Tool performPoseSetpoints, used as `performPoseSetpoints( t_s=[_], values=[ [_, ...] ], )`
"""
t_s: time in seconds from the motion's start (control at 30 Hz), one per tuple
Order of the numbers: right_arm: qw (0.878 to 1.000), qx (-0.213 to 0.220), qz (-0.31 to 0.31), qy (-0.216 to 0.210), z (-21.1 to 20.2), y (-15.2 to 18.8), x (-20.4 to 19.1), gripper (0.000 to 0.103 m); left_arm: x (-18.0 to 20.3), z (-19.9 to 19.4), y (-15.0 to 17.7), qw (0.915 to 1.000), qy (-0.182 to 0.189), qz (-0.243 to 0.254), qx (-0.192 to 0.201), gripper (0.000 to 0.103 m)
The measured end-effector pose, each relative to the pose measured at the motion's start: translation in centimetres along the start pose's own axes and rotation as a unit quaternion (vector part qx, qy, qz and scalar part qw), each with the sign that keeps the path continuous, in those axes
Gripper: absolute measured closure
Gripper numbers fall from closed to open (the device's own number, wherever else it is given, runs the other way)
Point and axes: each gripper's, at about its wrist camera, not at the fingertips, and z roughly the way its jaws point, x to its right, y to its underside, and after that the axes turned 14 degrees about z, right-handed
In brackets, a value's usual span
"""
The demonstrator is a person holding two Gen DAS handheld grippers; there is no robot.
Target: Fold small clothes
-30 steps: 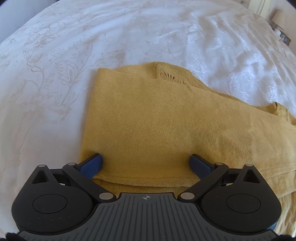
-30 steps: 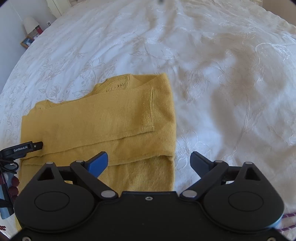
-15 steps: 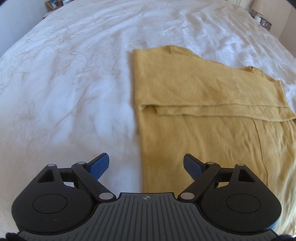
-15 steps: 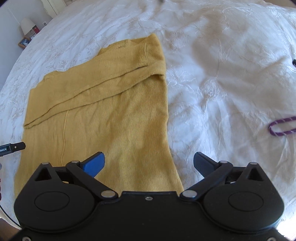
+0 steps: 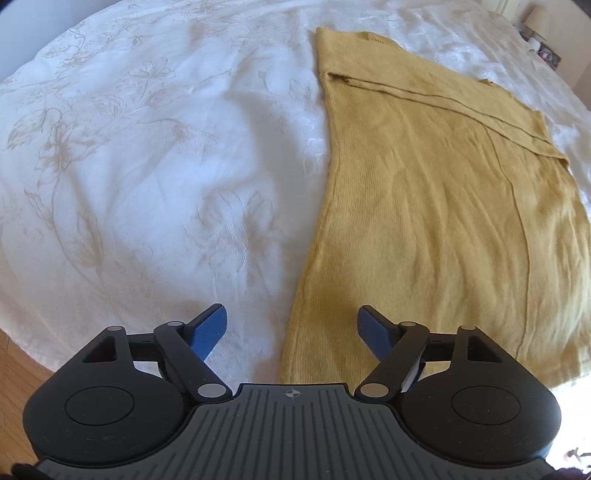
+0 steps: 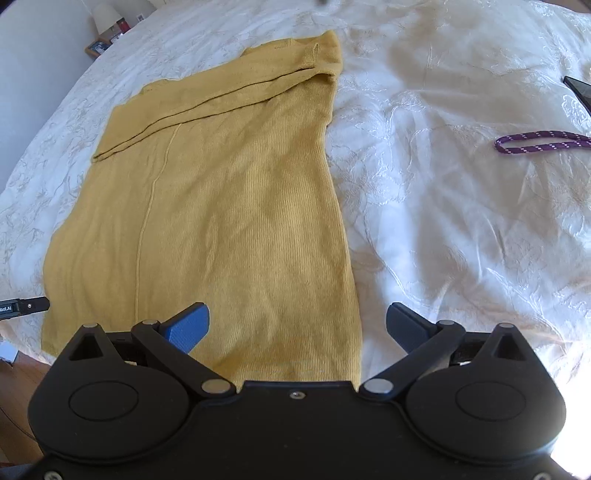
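A mustard-yellow knit sweater (image 5: 436,206) lies flat on the white bedspread (image 5: 147,166), its sleeves folded across the far end. My left gripper (image 5: 291,326) hovers over the sweater's near left corner, jaws closing, the cloth edge beneath the gap but no pad pressing it. In the right wrist view the same sweater (image 6: 221,206) fills the left half. My right gripper (image 6: 299,325) stands open above the near right corner, straddling the sweater's right edge. The tip of the other gripper (image 6: 22,306) shows at the far left.
A purple cord (image 6: 543,142) lies on the bedspread (image 6: 461,221) to the right, with a dark flat object (image 6: 578,88) beyond it. A lamp and picture frames (image 6: 107,26) stand by the far wall. Wooden floor (image 5: 14,373) shows past the bed's near edge.
Both grippers pulled back from the folded sleeve end toward the sweater's near hem. The left jaws have narrowed. The purple cord came into the right view.
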Motion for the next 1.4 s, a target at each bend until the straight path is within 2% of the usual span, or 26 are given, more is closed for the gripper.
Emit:
performPoseSetpoints(
  t_s=[0.2, 0.47, 0.63, 1.07, 1.13, 1.17, 1.23, 1.27, 1.3, 1.33, 1.37, 1.4],
  values=[
    [1.0, -0.001, -0.021, -0.008, -0.4, 2.3, 0.8, 0.001, 1.6, -0.4, 1.7, 0.9996, 0.004, 0.022, 0.014, 0.028],
    [1.0, -0.013, -0.025, -0.009, 0.6, 3.3, 1.2, 0.001, 2.8, -0.8, 2.7, 0.9983, -0.003, 0.053, 0.025, 0.028],
    [1.0, -0.017, -0.023, -0.012, 1.1, 3.2, 1.0, 0.001, 2.3, 0.1, 2.3, 0.9985, -0.006, 0.05, 0.019, 0.028],
    [0.999, -0.042, 0.001, -0.009, 2.8, 2.3, 1.6, 0.0, 1.8, 2.9, 1.2, 0.9978, 0.031, 0.059, -0.003, 0.028],
    [0.999, -0.043, 0.005, -0.017, 2.7, 2.1, 1.6, 0.002, 1.7, 2.9, 1.1, 0.9976, 0.039, 0.057, -0.002, 0.037],
    [0.999, -0.044, 0.008, -0.023, 2.7, 2.1, 1.6, 0.004, 1.7, 2.8, 1.1, 0.9975, 0.041, 0.057, -0.002, 0.041],
    [0.999, -0.045, 0.013, -0.024, 2.6, 1.9, 1.5, 0.024, 1.7, 2.6, 1.1, 0.9972, 0.046, 0.059, 0.0, 0.061],
    [0.999, -0.045, 0.015, -0.02, 2.5, 1.9, 1.5, 0.031, 1.8, 2.5, 1.1, 0.9969, 0.051, 0.06, -0.001, 0.067],
    [0.999, -0.045, 0.016, -0.018, 2.4, 1.9, 1.5, 0.045, 1.8, 2.5, 1.1, 0.9968, 0.055, 0.058, -0.001, 0.078],
    [0.999, -0.047, 0.016, -0.018, 2.4, 1.9, 1.5, 0.053, 1.7, 2.4, 1.2, 0.9966, 0.06, 0.055, 0.0, 0.088],
    [0.998, -0.055, 0.014, -0.018, 2.4, 2.0, 1.5, 0.071, 1.6, 2.2, 1.1, 0.9963, 0.072, 0.047, 0.002, 0.093],
    [0.998, -0.061, 0.012, -0.022, 2.3, 2.0, 1.4, 0.085, 1.4, 2.0, 1.1, 0.9961, 0.08, 0.036, 0.004, 0.095]
  ],
)
